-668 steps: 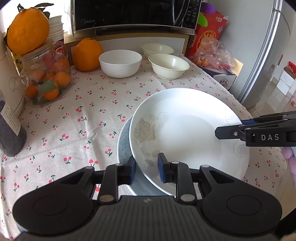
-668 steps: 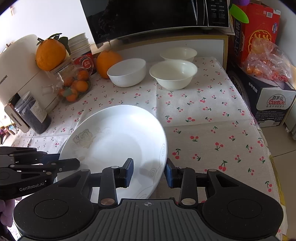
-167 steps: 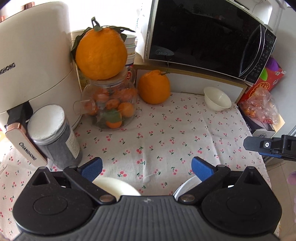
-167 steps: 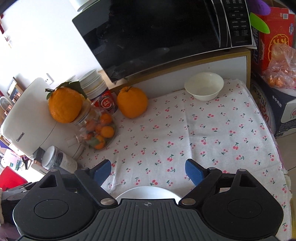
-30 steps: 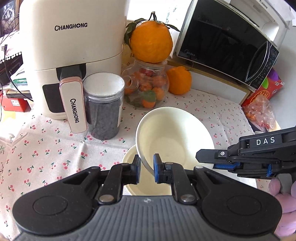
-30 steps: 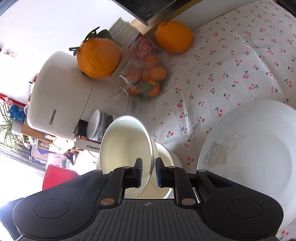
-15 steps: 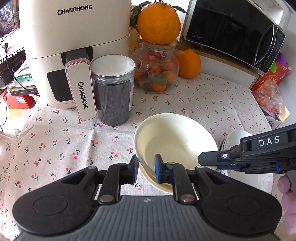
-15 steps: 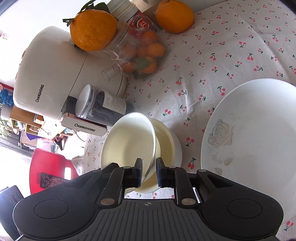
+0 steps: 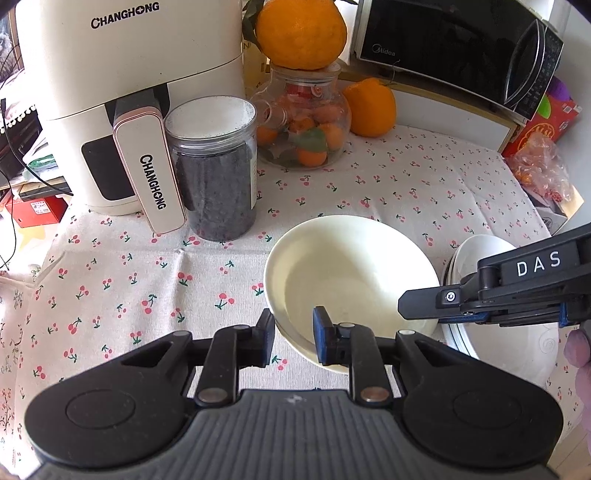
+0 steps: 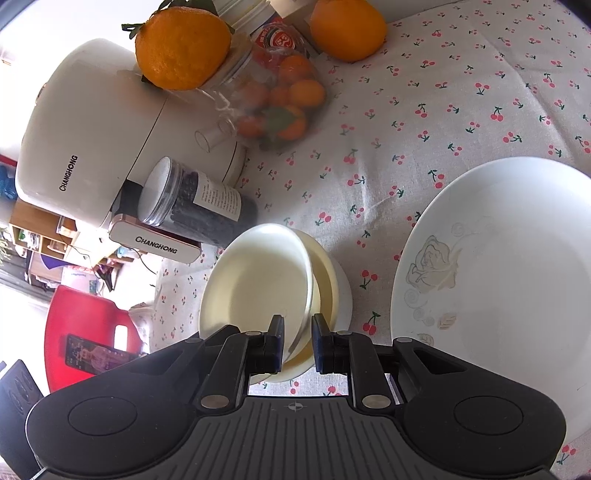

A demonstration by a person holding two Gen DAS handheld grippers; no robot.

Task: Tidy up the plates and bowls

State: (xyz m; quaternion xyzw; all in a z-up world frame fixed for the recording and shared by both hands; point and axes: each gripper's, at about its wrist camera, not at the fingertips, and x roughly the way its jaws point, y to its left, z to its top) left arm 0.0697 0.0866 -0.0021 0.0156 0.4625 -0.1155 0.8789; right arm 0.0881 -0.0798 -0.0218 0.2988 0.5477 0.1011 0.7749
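Observation:
A cream bowl [image 9: 351, 273] sits nested on top of other bowls [image 10: 328, 280] on the cherry-print tablecloth. My left gripper [image 9: 293, 338] straddles its near rim with the jaws slightly parted, no longer pressing it. My right gripper [image 10: 297, 343] straddles the opposite rim of the same bowl [image 10: 258, 288], jaws slightly parted too; it also shows in the left wrist view [image 9: 417, 308]. A stack of white plates [image 10: 509, 266] with a rose print lies right of the bowls; its edge shows in the left wrist view [image 9: 476, 251].
A white Changhong air fryer [image 9: 122, 92] and a jar of dark beans [image 9: 214, 170] stand at the back left. A glass jar of small oranges [image 9: 306, 125] carries a big orange [image 9: 299, 29]. Another orange [image 9: 369, 107] and a microwave [image 9: 454, 48] stand behind. Table edge at right.
The bowl has come down level onto the bowl stack. Both grippers' jaws have widened a little around its rim.

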